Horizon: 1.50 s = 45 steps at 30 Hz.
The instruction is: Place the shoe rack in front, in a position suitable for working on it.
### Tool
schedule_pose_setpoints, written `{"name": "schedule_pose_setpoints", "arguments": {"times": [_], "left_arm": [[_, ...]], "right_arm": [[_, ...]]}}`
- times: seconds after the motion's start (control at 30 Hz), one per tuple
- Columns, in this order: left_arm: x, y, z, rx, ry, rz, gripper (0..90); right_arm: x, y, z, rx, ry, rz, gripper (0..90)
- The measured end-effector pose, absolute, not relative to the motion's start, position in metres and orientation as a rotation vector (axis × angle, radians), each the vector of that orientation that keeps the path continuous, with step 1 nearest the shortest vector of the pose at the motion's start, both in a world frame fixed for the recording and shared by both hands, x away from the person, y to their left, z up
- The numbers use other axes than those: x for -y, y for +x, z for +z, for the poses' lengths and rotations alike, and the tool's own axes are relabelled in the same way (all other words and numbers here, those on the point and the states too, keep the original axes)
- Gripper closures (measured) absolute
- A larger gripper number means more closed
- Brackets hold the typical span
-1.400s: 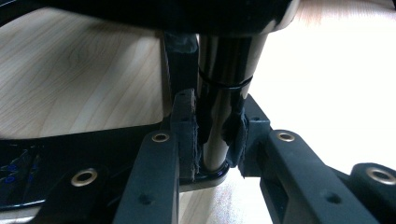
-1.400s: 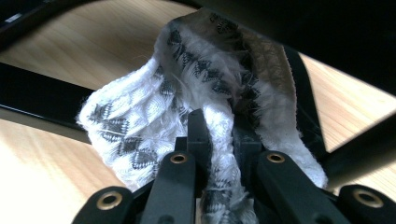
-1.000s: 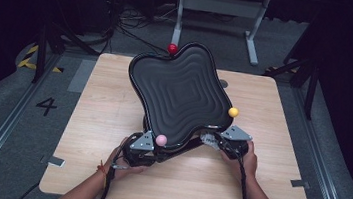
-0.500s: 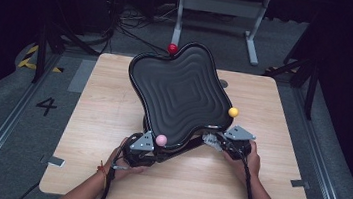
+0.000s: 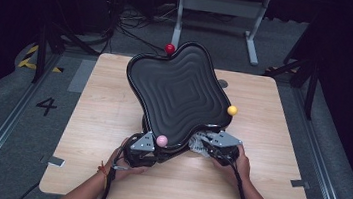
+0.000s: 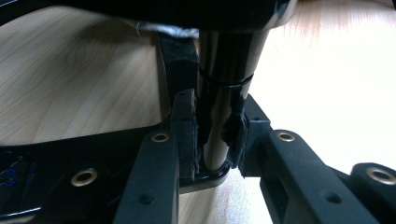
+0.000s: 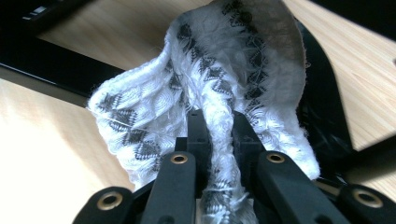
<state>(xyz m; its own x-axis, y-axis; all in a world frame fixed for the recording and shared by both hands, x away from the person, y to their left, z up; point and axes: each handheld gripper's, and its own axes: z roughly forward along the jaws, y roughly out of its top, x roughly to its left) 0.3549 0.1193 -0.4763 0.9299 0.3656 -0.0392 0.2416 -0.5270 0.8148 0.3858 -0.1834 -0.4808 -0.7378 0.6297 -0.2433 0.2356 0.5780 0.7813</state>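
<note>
Both tongs are clamped tight right now. Left gripper [image 6: 212,144] is pinched on the black post [image 6: 224,93] under the wavy black tray [image 5: 178,92], which stands tilted on the wooden table [image 5: 274,191]. Right gripper [image 7: 215,133] has a white patterned cloth [image 7: 205,84] bunched between its jaws, pressed at the tray's near edge just below the yellow ball [image 5: 232,110]. Compared with a second ago, the right hand [image 5: 238,159] has slid a bit sideways along the tray edge; the left hand and tray look unchanged.
</note>
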Motion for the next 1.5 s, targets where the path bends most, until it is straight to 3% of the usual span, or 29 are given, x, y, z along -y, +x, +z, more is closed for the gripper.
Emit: {"name": "schedule_pose_setpoints", "arguments": {"times": [1.0,1.5], "left_arm": [[-0.121,0.356,-0.477,-0.438,2.147,0.174,73.6],[-0.121,0.357,-0.478,-0.434,2.143,0.177,73.7]], "right_arm": [[0.114,0.35,-0.479,-2.465,0.425,1.15,81.4],[0.119,0.358,-0.477,-2.443,0.427,1.098,81.3]]}}
